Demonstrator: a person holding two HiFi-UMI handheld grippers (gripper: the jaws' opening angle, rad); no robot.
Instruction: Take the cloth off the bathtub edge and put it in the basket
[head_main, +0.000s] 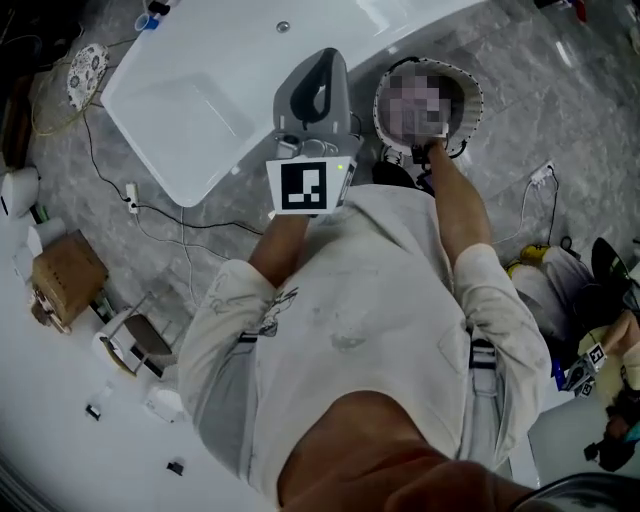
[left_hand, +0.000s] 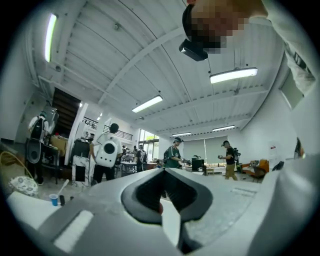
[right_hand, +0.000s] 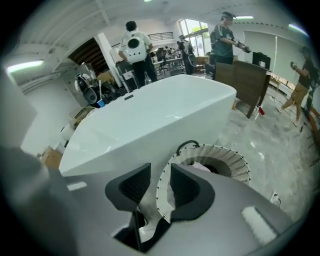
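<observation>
While the bathtub (head_main: 200, 90) edge looks bare, the basket (right_hand: 235, 164) beside it sits right under the right gripper (right_hand: 160, 172). Its jaws stand slightly apart astride the rim, pinching nothing. The left gripper (head_main: 320, 65), pressed together and empty, is held farther off. What seems to be the cloth (right_hand: 202, 167) lies just ahead, inside.

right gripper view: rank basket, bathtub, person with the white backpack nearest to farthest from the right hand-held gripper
1. basket, straight ahead, its rim between the jaws.
2. bathtub, just behind the basket, stretching left.
3. person with the white backpack, far back, upper left.
</observation>
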